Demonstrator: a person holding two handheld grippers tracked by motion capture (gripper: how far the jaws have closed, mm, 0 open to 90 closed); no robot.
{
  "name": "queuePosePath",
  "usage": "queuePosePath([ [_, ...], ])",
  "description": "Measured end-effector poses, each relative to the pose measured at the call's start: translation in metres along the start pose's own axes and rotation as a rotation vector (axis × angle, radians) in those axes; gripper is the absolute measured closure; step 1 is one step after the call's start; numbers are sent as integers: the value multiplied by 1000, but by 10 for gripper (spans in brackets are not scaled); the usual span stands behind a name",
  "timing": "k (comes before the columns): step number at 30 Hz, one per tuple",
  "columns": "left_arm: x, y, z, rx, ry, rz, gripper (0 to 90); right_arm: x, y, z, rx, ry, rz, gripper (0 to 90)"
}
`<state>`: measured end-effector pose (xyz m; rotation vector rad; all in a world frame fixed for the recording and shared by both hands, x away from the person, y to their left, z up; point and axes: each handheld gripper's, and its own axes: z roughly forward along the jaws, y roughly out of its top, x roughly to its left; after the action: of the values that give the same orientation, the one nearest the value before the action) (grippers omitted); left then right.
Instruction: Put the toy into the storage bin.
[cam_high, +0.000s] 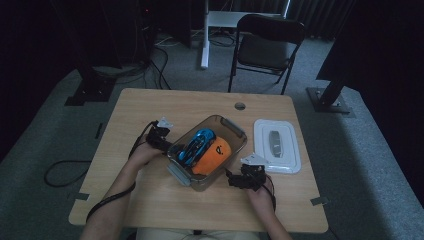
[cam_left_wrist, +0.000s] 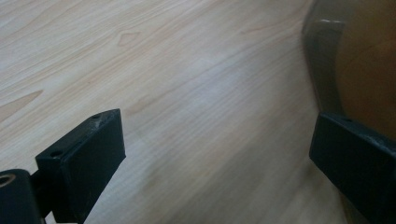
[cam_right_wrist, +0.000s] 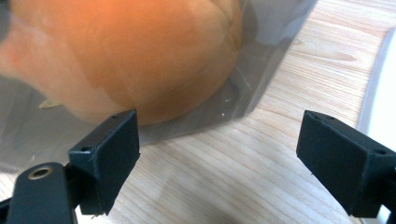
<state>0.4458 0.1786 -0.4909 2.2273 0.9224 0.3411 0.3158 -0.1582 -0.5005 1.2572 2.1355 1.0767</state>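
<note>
A clear plastic container (cam_high: 234, 129) sits in the middle of the wooden table (cam_high: 150, 107), holding an orange plush toy (cam_high: 214, 154) and a blue toy (cam_high: 196, 145). Its white lid (cam_high: 276, 145) lies flat to the right. My left gripper (cam_high: 169, 146) is at the container's left wall, jaws wide apart with bare table between them; the container wall (cam_left_wrist: 327, 60) is blurred at the right. My right gripper (cam_high: 235, 176) stands open just off the container's near right corner. In the right gripper view the orange toy (cam_right_wrist: 140, 51) shows through the clear wall, and the lid's edge (cam_right_wrist: 378, 93) is at the far right.
A black folding chair (cam_high: 267, 45) stands beyond the far table edge, with stand bases and cables on the grey carpet around it. A round cable hole (cam_high: 240, 106) is in the table's far side. Bare tabletop lies at the left and front.
</note>
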Motion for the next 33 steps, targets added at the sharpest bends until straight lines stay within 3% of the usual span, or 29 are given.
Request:
queuePosePath([
  [7, -19, -5, -15, 7, 4, 47, 40, -8, -3, -2, -9, 3, 16, 132],
  [14, -33, -18, -20, -17, -31, 27, 27, -8, -3, 1, 12, 20, -14, 134],
  [18, -39, -22, -25, -23, 3, 30, 27, -6, -3, 2, 1, 8, -25, 140],
  [25, -54, -24, -31, -27, 51, 54, 27, -13, -3, 4, 10, 38, -21, 140],
  [33, -68, -29, -33, -31, 41, 46, 27, -26, -4, 3, 12, 66, -23, 147],
])
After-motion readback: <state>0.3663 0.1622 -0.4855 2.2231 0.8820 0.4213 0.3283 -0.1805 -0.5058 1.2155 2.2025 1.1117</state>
